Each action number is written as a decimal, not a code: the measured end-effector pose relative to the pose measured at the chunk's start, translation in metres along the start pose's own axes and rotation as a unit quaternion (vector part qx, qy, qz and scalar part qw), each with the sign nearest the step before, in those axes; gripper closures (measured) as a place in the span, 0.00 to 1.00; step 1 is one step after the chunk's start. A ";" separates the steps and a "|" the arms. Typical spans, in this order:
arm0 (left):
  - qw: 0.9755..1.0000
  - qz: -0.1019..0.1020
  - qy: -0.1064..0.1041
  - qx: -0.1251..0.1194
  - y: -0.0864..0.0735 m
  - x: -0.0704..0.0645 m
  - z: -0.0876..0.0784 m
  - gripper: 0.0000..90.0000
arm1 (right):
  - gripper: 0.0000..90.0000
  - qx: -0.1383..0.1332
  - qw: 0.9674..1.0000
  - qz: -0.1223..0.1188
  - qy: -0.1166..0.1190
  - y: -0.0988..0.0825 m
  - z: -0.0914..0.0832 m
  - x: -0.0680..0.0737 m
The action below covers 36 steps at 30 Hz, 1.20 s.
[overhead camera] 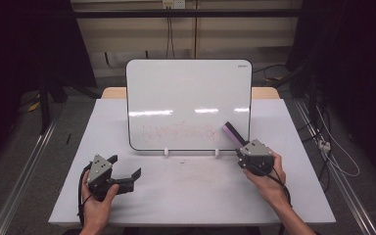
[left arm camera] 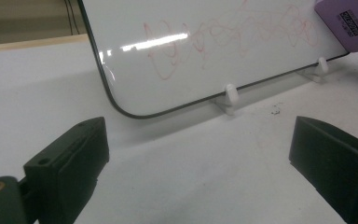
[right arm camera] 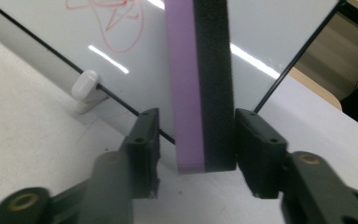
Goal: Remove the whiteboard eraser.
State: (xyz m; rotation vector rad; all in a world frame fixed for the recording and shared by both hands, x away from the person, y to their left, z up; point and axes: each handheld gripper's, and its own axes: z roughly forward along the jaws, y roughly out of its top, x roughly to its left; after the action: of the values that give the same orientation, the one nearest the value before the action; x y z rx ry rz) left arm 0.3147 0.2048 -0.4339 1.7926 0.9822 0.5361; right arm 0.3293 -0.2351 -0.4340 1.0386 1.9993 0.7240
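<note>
Eraser [overhead camera: 232,132] (purple back, black felt face) is held near its end by the right gripper [right arm camera: 196,140], low right on the whiteboard [overhead camera: 188,93]. It looks light and soft, best squeezed flat-sided. Red scribbles [left arm camera: 223,39] are seen clearly between the wide, empty left gripper [left arm camera: 198,154].

Your left hand [overhead camera: 97,198] rests low with its black two-jaw left gripper [overhead camera: 127,172] spread wide; your right hand [overhead camera: 268,177] holds the black right gripper [overhead camera: 238,147] clamped, angled forward-left
</note>
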 end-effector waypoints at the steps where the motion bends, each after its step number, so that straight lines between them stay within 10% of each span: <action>1: 1.000 0.000 0.000 0.000 0.000 0.000 0.000 0.05 | 0.64 0.000 1.000 -0.006 -0.007 0.000 0.000 0.001; 24: 1.000 -0.001 0.003 0.000 0.000 0.000 0.000 0.05 | 0.73 -0.033 0.999 0.018 0.010 0.001 -0.012 -0.001; 36: 1.000 0.003 0.005 -0.007 0.006 0.001 0.003 0.08 | 0.73 -0.107 0.989 0.080 0.063 -0.001 -0.014 0.005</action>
State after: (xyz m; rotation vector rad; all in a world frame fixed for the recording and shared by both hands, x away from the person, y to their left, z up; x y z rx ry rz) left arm 0.3191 0.2028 -0.4299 1.7830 0.9783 0.5553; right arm 0.3151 -0.2333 -0.4288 1.0549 1.9068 1.0887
